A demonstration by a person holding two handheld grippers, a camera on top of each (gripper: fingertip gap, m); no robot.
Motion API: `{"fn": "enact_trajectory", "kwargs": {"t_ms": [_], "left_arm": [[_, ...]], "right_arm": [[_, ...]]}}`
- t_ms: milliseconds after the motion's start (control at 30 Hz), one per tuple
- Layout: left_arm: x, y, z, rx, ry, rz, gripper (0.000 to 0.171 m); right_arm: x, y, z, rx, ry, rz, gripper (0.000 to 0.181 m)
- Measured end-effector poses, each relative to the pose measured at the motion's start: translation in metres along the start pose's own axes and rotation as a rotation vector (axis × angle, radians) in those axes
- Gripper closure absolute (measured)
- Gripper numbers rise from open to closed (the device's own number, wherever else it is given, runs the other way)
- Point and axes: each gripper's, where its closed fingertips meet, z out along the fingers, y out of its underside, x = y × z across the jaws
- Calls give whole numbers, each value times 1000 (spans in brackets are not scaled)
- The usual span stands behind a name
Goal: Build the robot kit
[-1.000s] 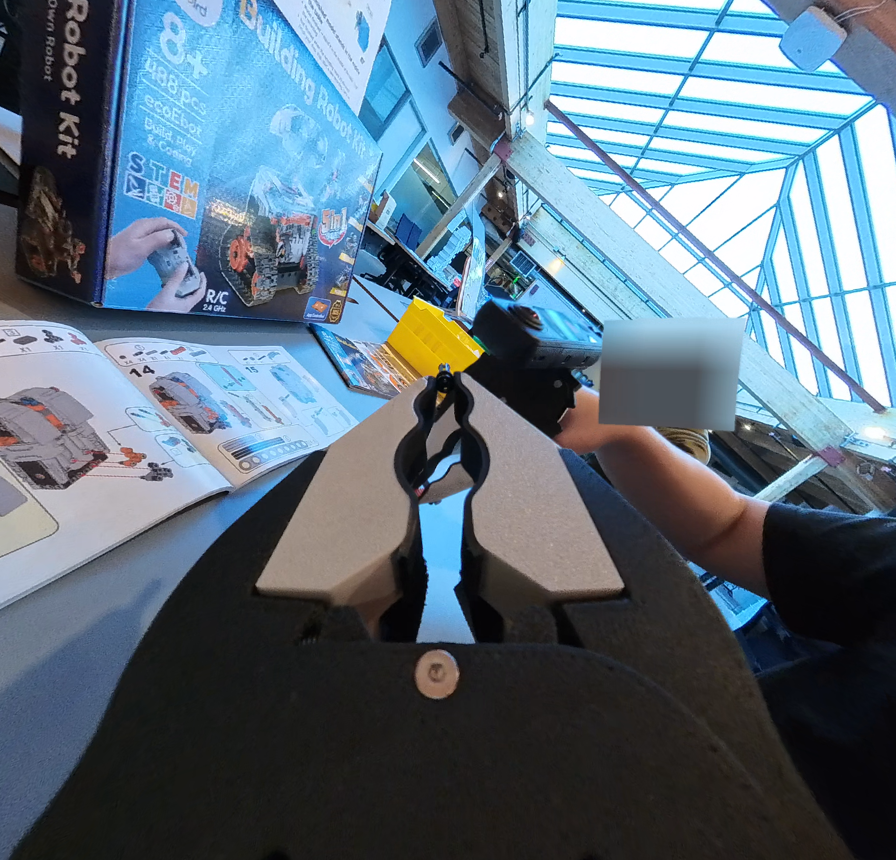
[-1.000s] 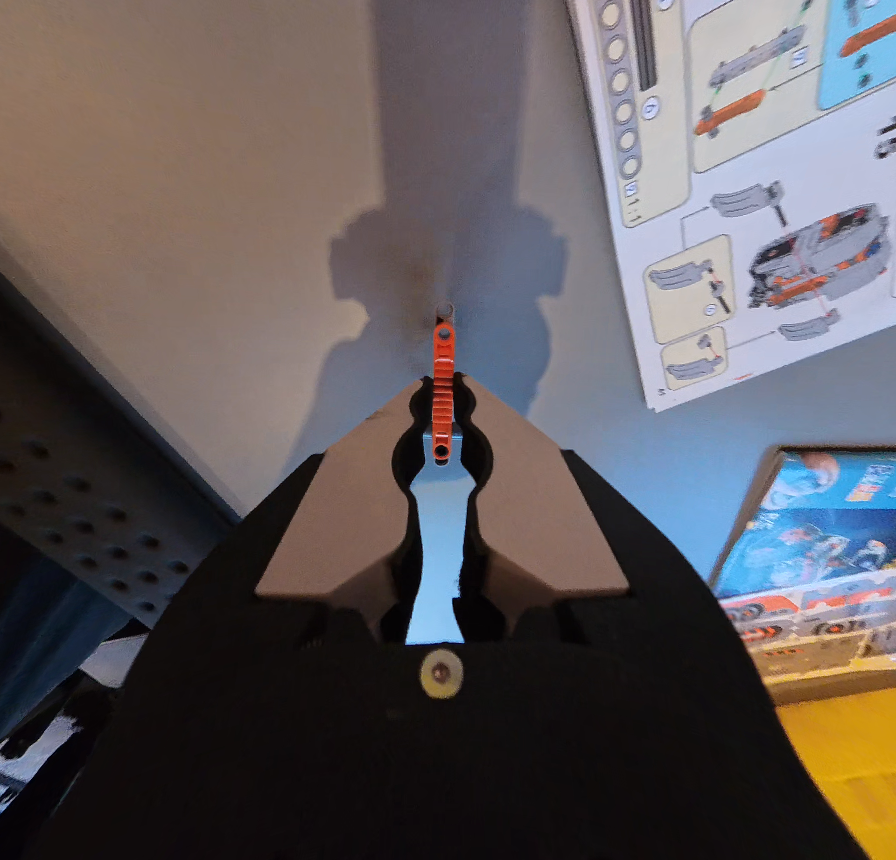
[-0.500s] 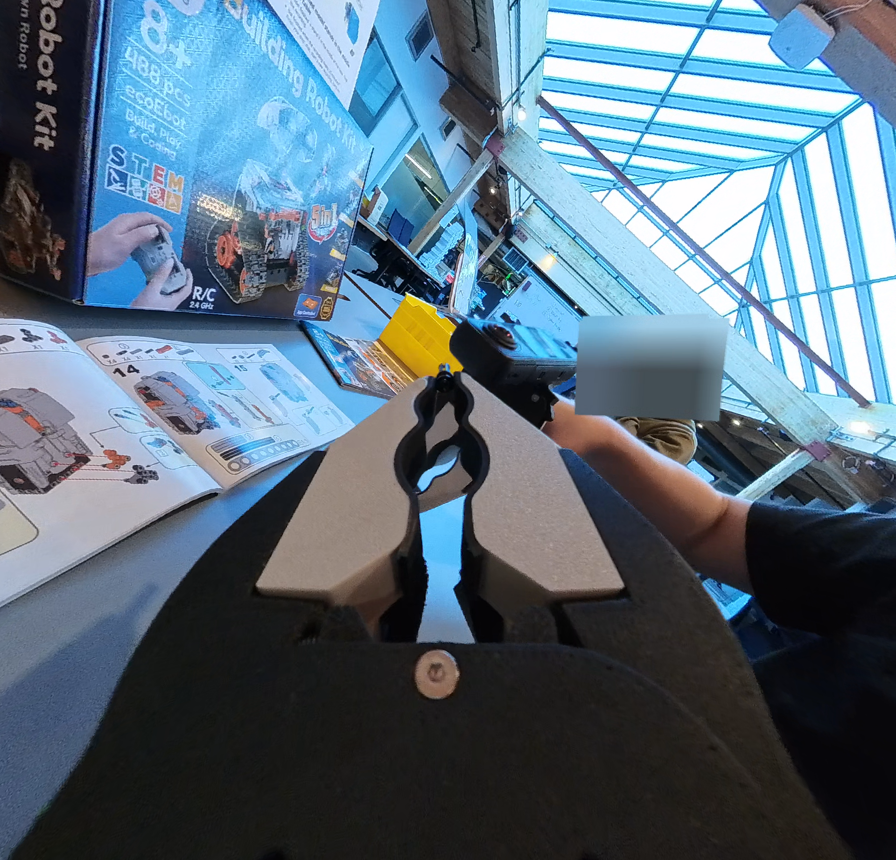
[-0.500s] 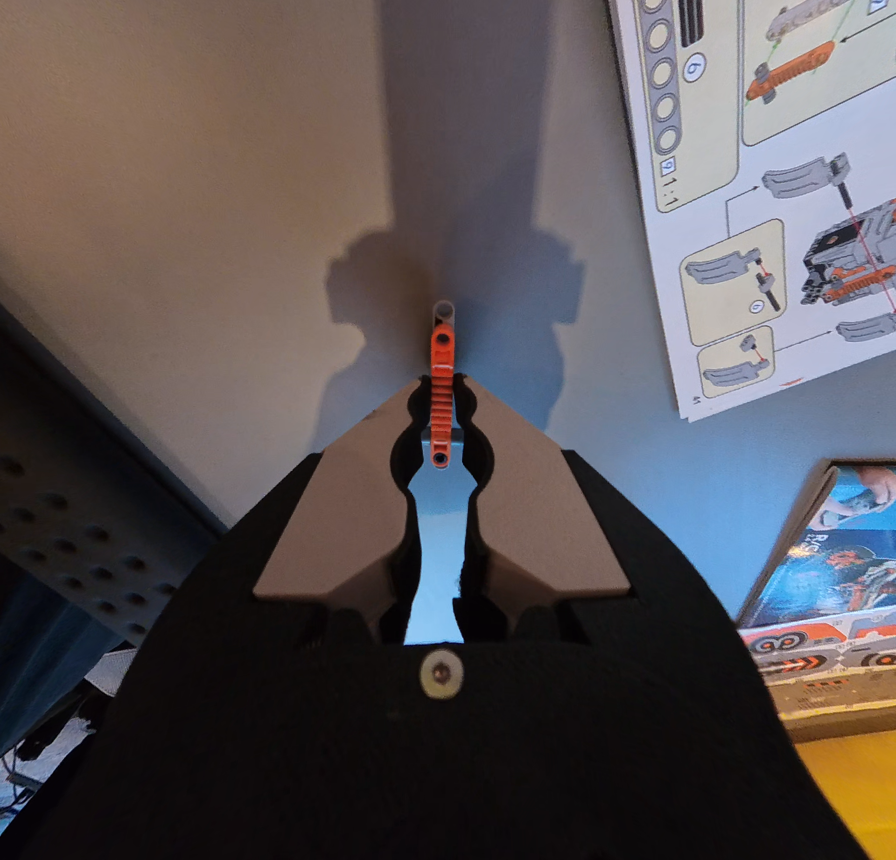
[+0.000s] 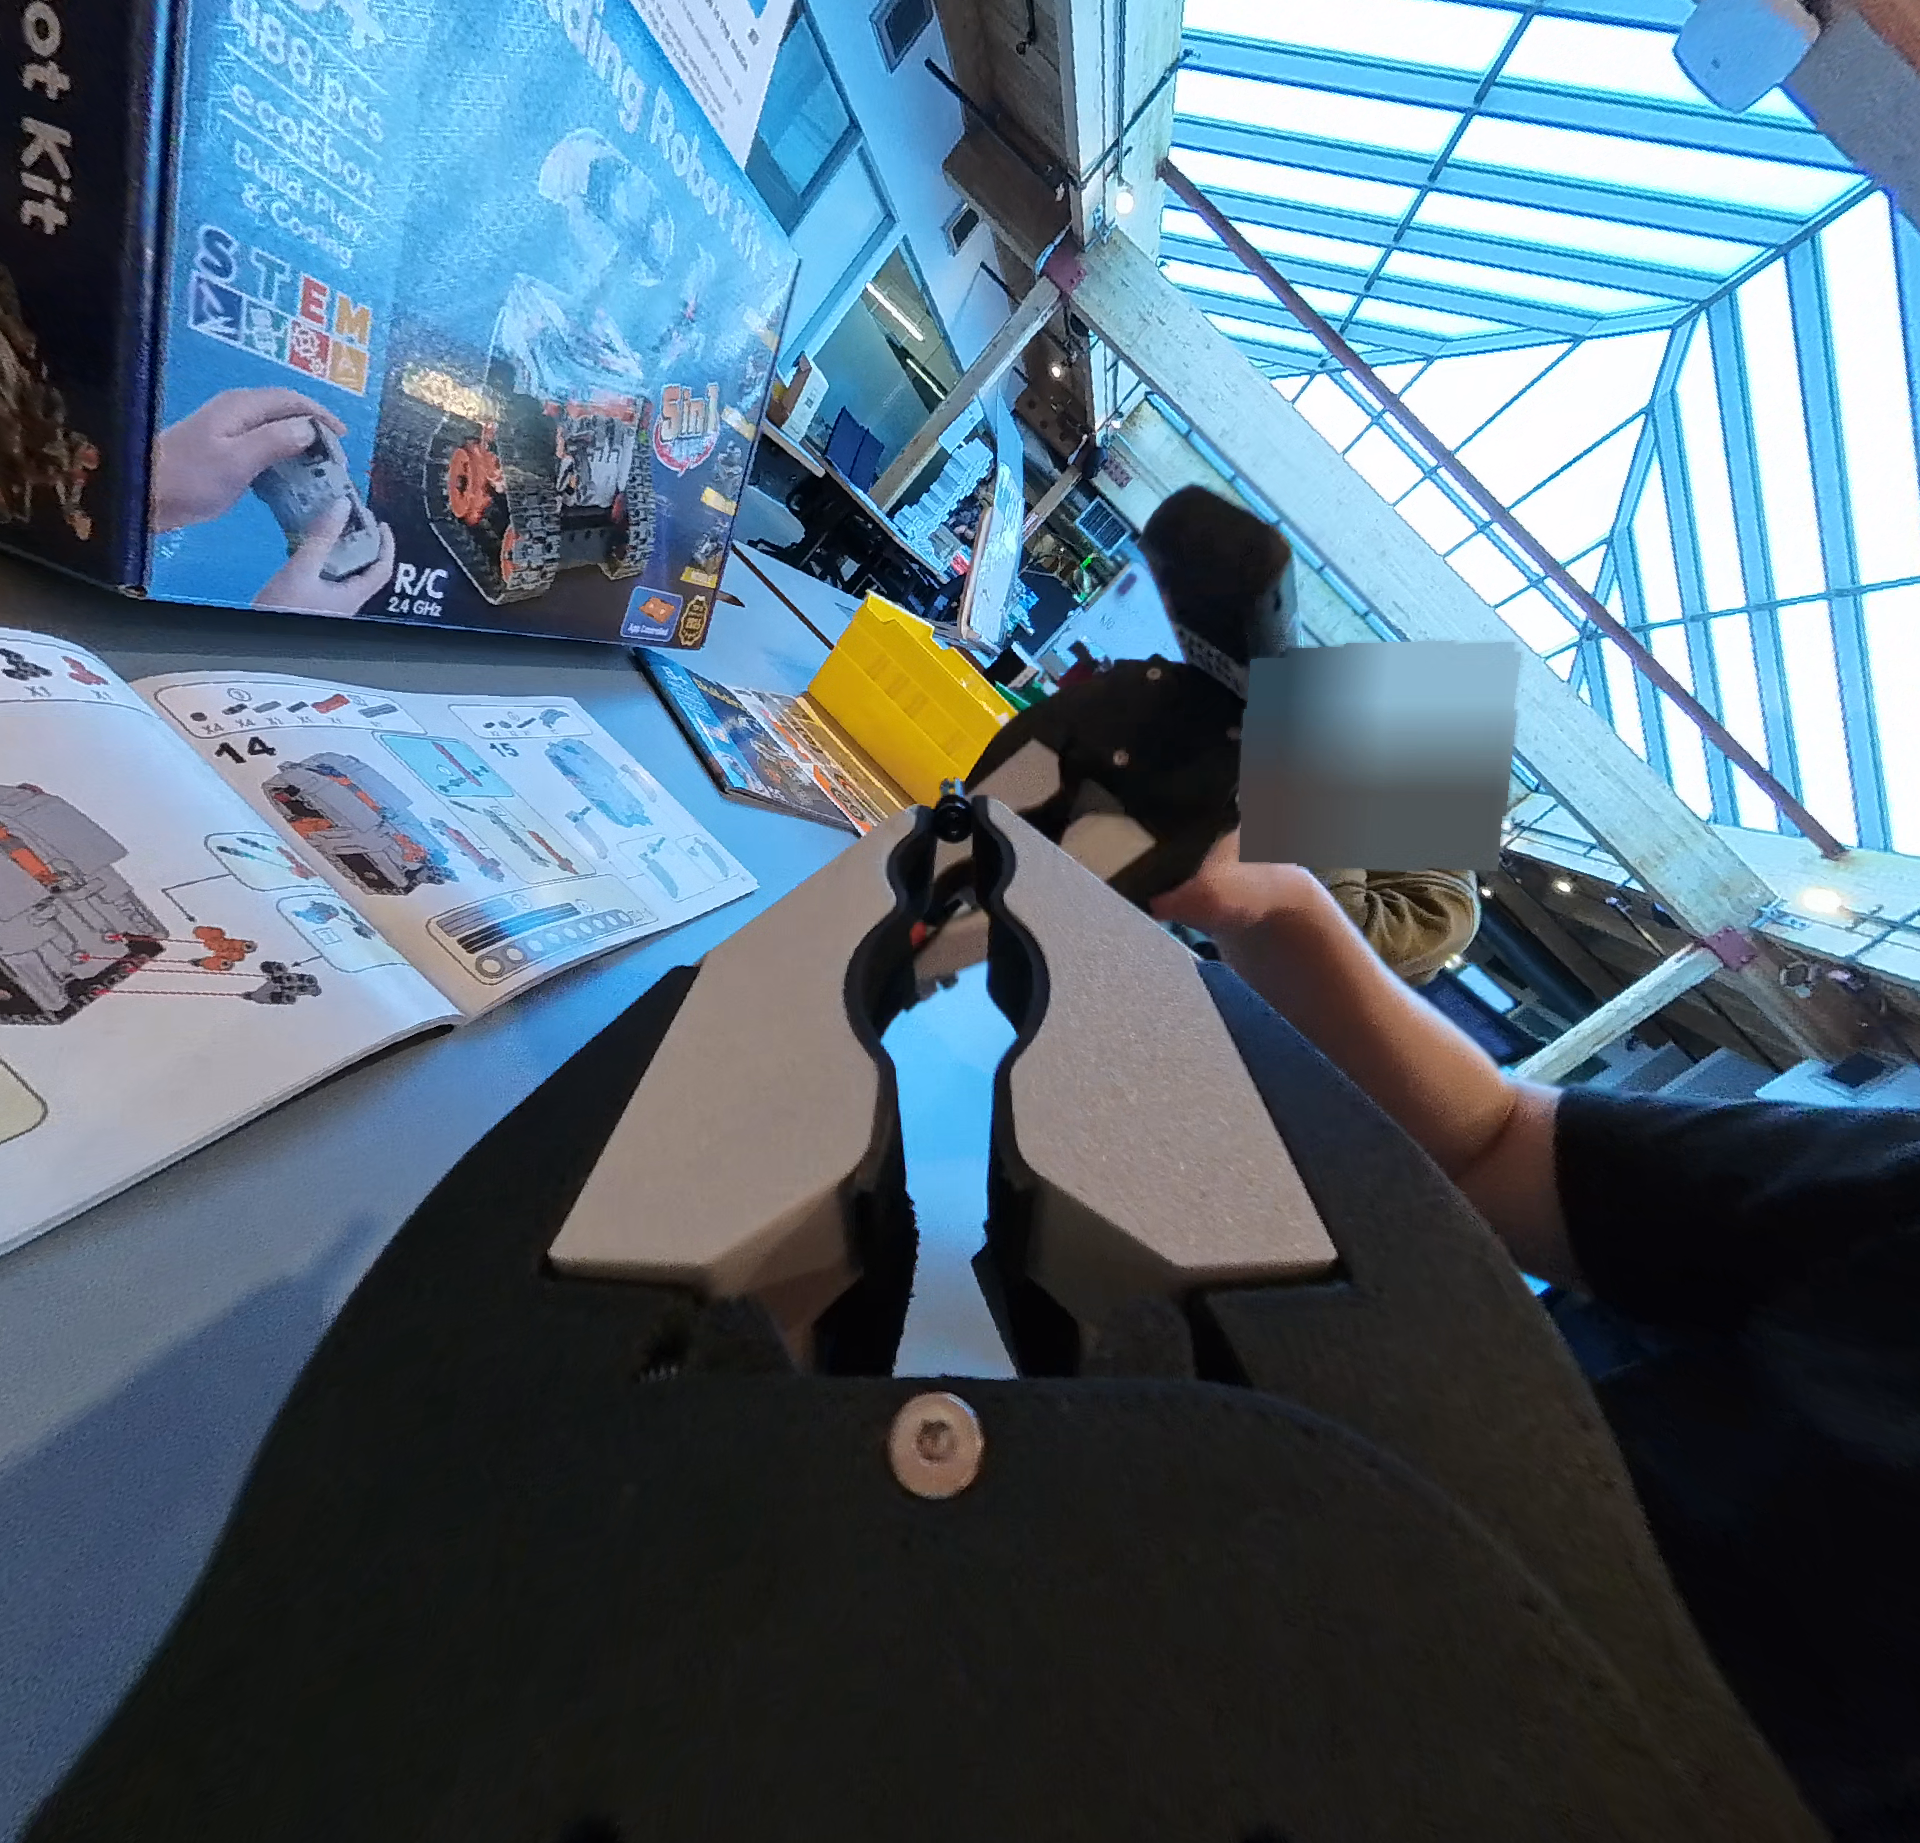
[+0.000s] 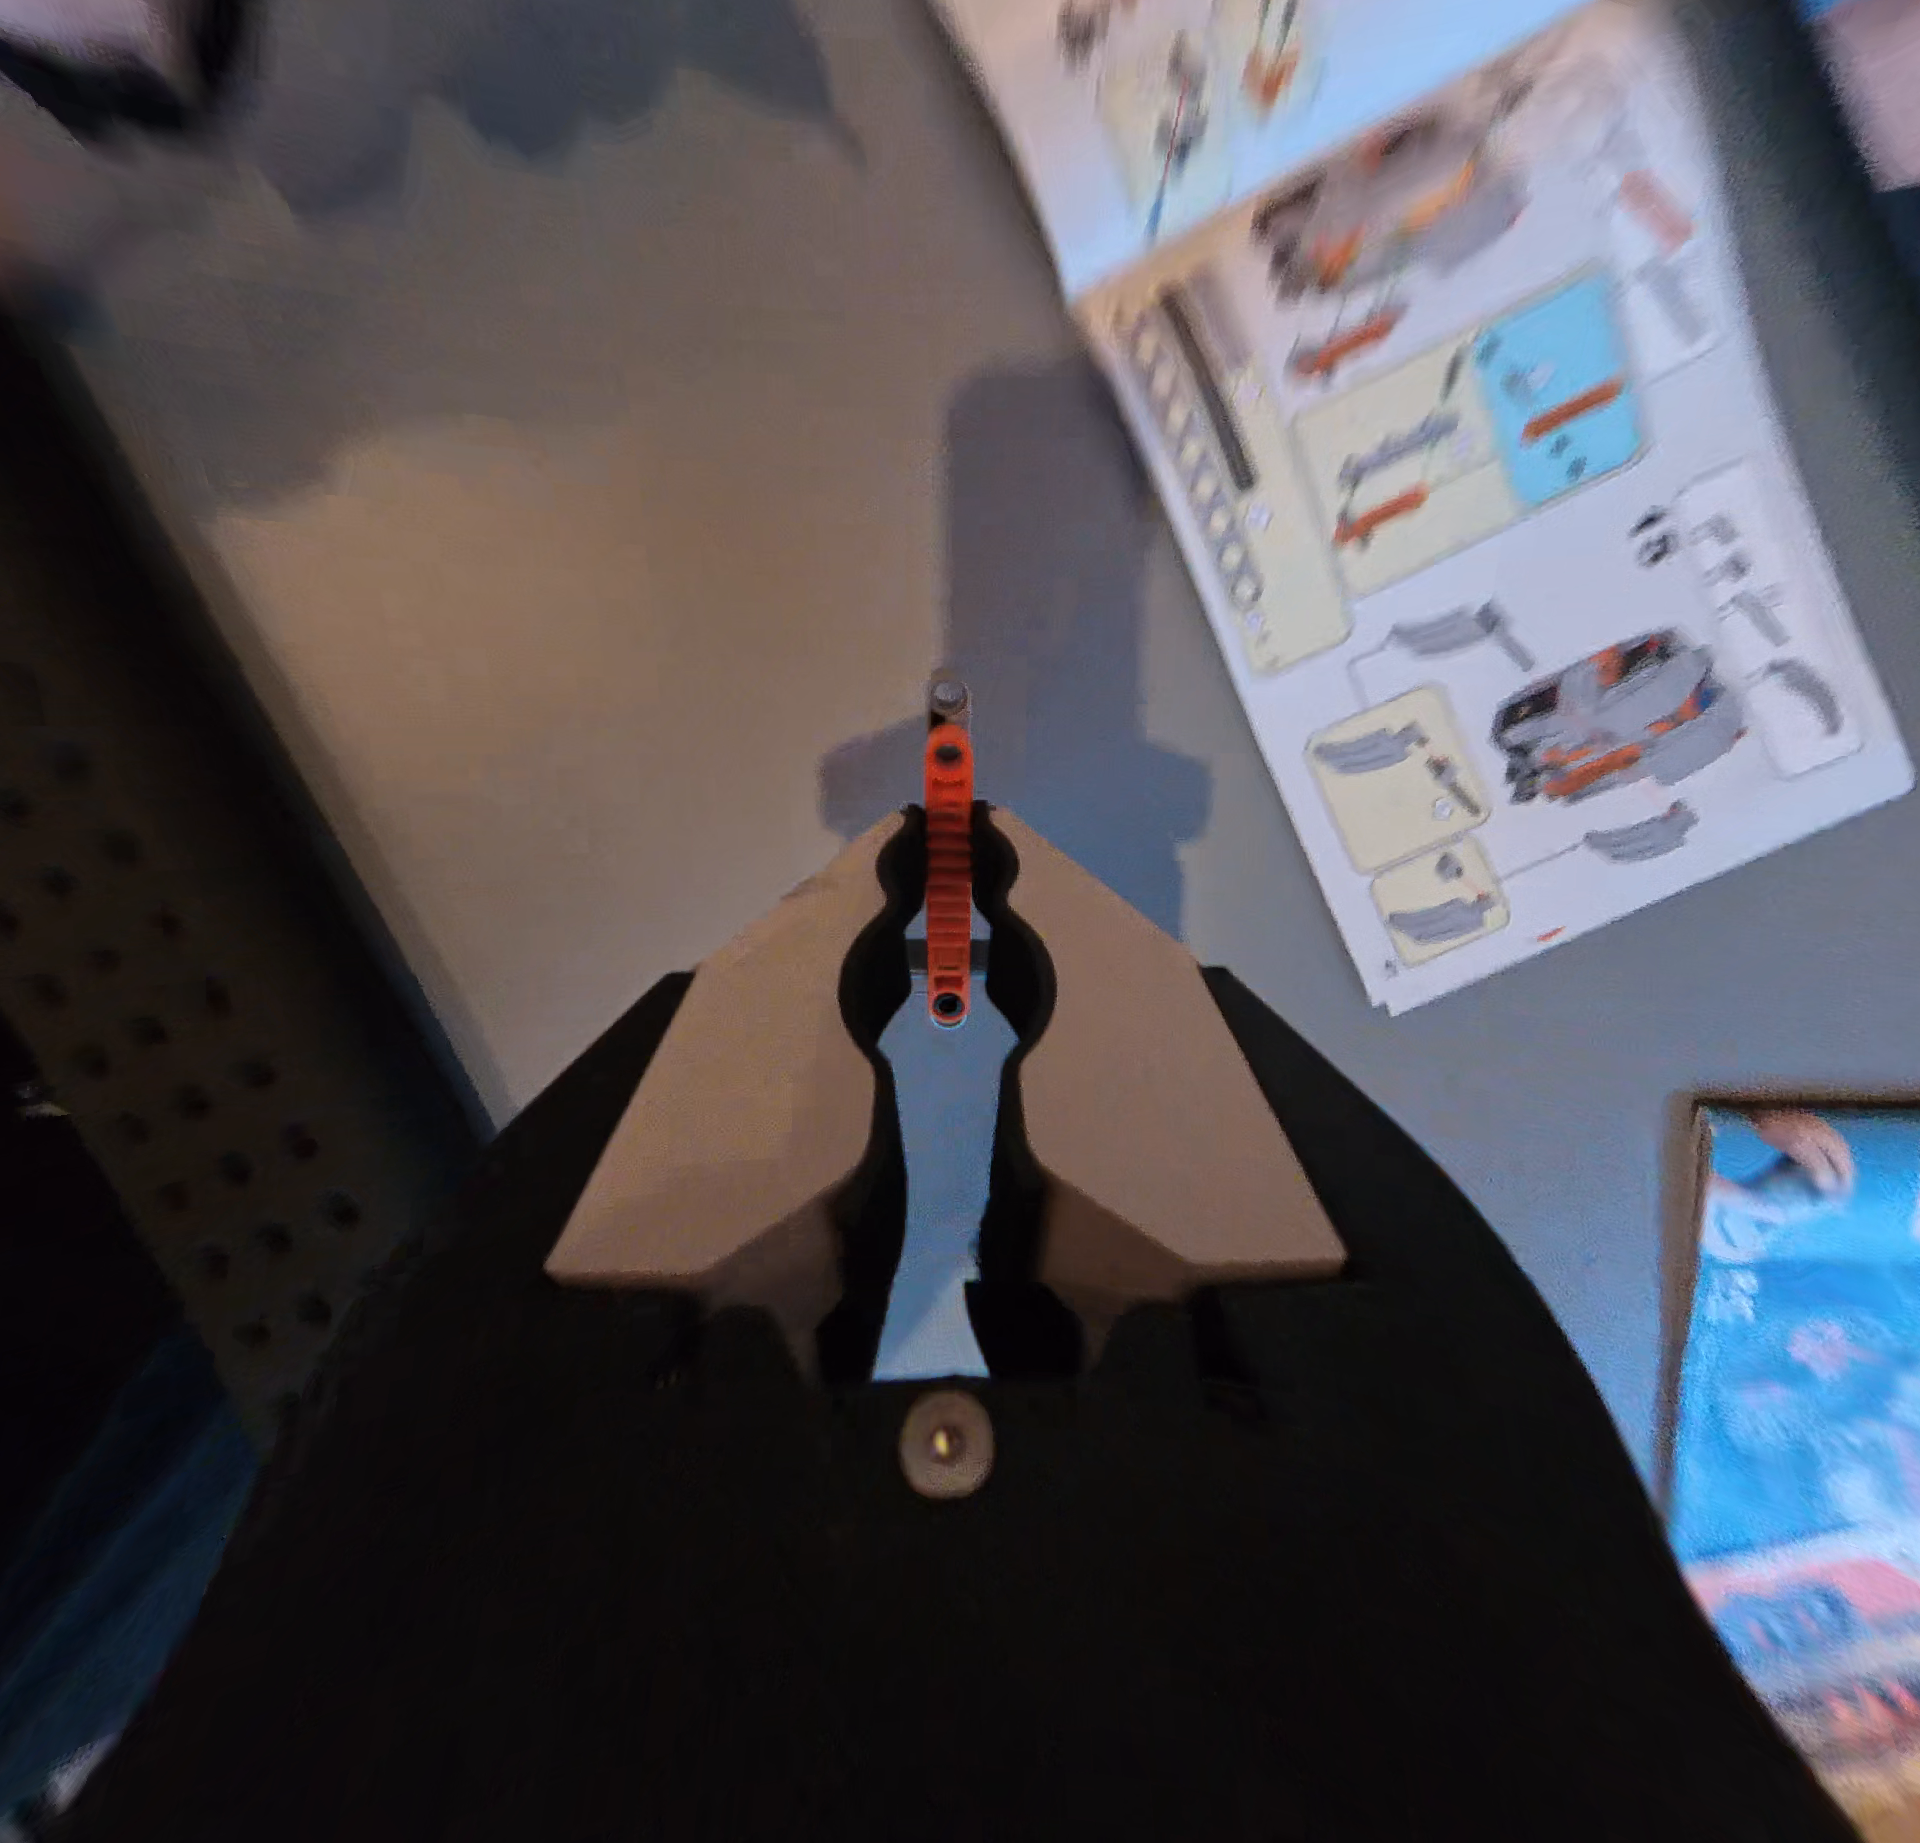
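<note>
My left gripper [image 5: 953, 819] is shut on a small black pin [image 5: 951, 819] that pokes out between its tips. It hovers over the grey table, right of the open instruction booklet [image 5: 312, 858]. My right gripper [image 6: 949, 817] is shut on a thin orange toothed beam [image 6: 948, 858] with a grey piece [image 6: 947, 697] behind its far end. It is held above the grey table [image 6: 623, 598]. The right gripper [image 5: 1122, 785] also shows in the left wrist view, just beyond my left tips, held by a person's hand and bare forearm [image 5: 1382, 1024].
A blue robot kit box [image 5: 447, 287] stands at the back left. A yellow bin [image 5: 904, 692] and a small printed booklet [image 5: 769, 744] lie behind the grippers. In the right wrist view the instruction booklet [image 6: 1507, 546] lies right, a blue box [image 6: 1808, 1378] lower right, a perforated metal panel [image 6: 156, 910] left. Some 15 centimetres of space lies between my two pairs of fingers.
The right gripper has swung and turned close to my left tips; its view is now blurred and the booklet has shifted. Both grips are unchanged.
</note>
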Motion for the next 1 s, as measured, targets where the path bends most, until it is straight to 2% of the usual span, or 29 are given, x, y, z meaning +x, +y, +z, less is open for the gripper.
{"fn": "enact_trajectory", "kwargs": {"t_ms": [167, 300, 600, 700, 767, 833, 933, 1000], "left_arm": [[-1, -3, -3, 21, 31, -32, 169], [-3, -4, -4, 24, 40, -29, 169], [-3, 2, -5, -3, 63, -43, 169], [-4, -6, -11, 37, 62, -77, 169], [-2, -24, -10, 73, 57, -52, 169], [-1, -45, -1, 79, 37, -11, 169], [3, -80, 26, 87, 51, 46, 169], [4, -99, 46, 99, 83, 73, 169]], "right_arm": [[14, -45, -55, 521, -113, 106, 176], [24, -55, -87, 762, -116, 90, 176], [41, -69, -81, 907, -351, 187, 175], [48, -63, -72, 971, -205, 142, 176], [48, -62, -76, 963, -103, 78, 177], [66, -59, -79, 973, 41, 81, 176], [77, -56, -79, 1004, 5, 189, 176], [88, -50, -72, 982, 41, 231, 176]]}}
